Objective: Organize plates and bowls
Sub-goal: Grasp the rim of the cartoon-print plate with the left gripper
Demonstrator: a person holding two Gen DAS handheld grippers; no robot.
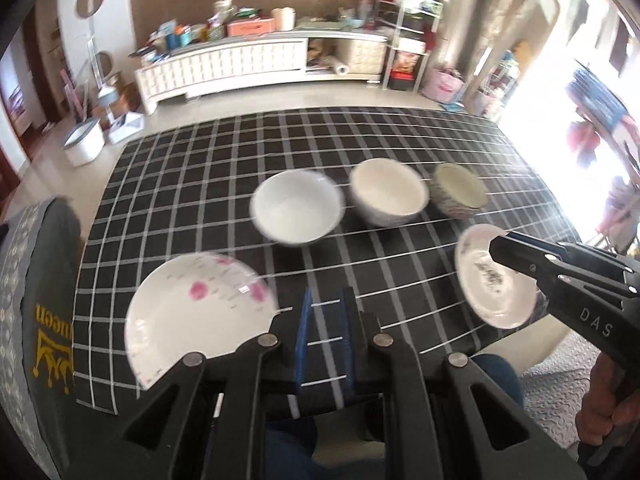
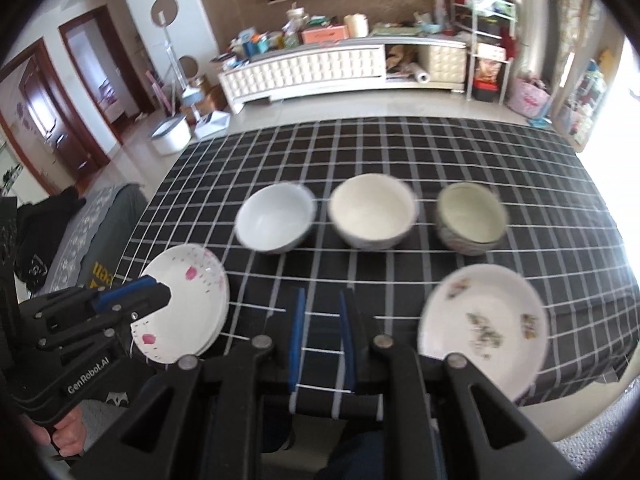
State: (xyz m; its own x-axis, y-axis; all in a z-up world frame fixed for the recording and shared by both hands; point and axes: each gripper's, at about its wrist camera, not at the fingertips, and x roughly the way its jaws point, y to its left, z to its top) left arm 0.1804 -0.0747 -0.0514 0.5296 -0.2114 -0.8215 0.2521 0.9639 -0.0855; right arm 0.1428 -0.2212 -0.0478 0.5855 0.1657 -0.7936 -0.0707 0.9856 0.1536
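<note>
Left gripper (image 1: 325, 300) and right gripper (image 2: 322, 300): both narrowly parted, holding nothing, above near table edge. Pink-flowered plate (image 1: 196, 312) near-left, sprig-patterned plate (image 2: 482, 326) near-right on checked cloth (image 2: 400, 148). Beyond, row: white bowl (image 2: 276, 222), cream bowl (image 2: 372, 210), grey-green bowl (image 2: 470, 218).

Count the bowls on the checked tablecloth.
3, in one row across the middle: a plain white bowl at left, a cream-white bowl in the centre, and a pale green bowl with patterned outside at right. None appears hidden.

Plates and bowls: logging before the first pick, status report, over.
Left gripper and right gripper open, empty. Three bowls in a row, pink-flowered plate left, leaf-print plate right. Nothing stacked, nothing blocking.
</note>
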